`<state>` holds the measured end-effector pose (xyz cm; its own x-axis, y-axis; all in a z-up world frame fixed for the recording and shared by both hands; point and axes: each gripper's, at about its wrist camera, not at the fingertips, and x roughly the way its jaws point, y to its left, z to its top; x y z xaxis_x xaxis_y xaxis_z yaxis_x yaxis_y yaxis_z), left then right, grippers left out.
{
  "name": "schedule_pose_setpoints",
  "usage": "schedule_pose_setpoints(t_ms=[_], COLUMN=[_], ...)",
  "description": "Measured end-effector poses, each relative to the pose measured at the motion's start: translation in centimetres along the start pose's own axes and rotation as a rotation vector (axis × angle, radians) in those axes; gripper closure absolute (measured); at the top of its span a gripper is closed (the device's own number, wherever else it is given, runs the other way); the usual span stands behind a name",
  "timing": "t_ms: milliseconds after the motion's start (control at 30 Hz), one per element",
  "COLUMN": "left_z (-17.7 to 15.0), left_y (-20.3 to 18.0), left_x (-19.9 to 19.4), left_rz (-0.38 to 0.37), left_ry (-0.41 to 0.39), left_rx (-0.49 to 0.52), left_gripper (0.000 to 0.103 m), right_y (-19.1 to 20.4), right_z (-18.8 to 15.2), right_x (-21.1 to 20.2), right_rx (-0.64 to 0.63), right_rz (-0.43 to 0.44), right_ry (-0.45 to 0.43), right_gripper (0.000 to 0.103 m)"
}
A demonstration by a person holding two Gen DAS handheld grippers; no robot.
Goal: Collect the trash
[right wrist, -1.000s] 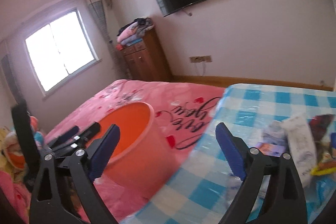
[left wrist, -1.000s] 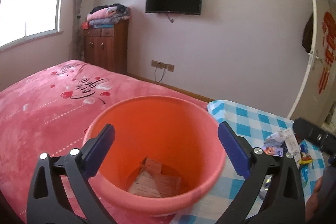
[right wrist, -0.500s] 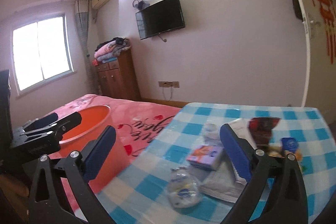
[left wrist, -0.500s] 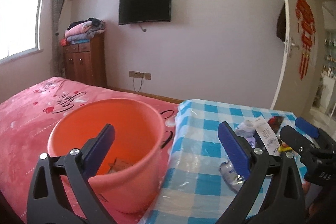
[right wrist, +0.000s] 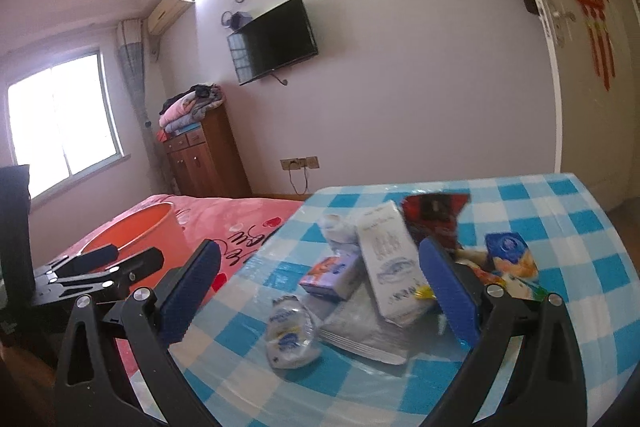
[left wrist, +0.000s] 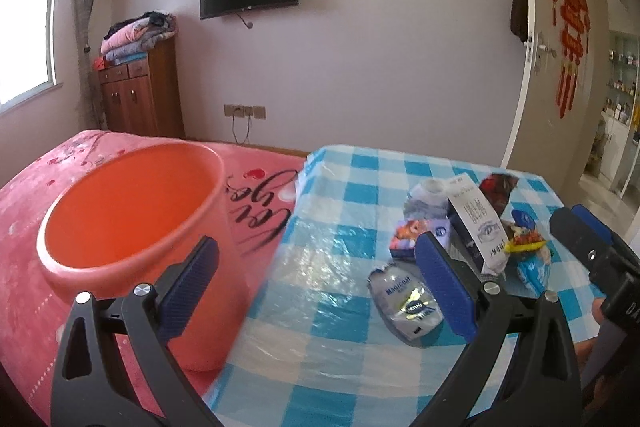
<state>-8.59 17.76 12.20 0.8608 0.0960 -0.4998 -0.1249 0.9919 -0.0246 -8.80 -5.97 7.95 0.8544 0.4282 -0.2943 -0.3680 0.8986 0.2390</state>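
Orange bucket [left wrist: 132, 223] beside littered checked table [left wrist: 340, 307]; both grippers' fingers spread wide, empty.

left hand-held gripper [left wrist: 316, 279] spread wide, right hand-held gripper [right wrist: 320, 279] likewise, both empty

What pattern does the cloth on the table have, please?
Blue-and-white checks on the tablecloth, clearest in the left wrist view.

Both grippers swing right, off the bucket [left wrist: 132, 223], and now face the trash [right wrist: 384, 267] on the surface [right wrist: 560, 227].
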Motion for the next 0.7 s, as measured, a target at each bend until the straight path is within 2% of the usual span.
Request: schedule_pose_setpoints(t_ms=[400,700], left_z=[-1.5,-2.6], left_y=[-4.9,-6.7], left_x=[1.7,3.2], left_rz=[-0.027,-0.057], left_ry=[0.064,0.135], left_rx=[0.090,0.096], left_gripper=[0.004,0.004], right_y=[-3.8,-7.7], right_z=[-1.2,-1.4], right_x=[-0.9,-0.8], right_rx=[0.002,0.078], right_rz=[-0.053,-0.085], right_ry=[0.006,0.035], right_gripper=[0.005,0.005])
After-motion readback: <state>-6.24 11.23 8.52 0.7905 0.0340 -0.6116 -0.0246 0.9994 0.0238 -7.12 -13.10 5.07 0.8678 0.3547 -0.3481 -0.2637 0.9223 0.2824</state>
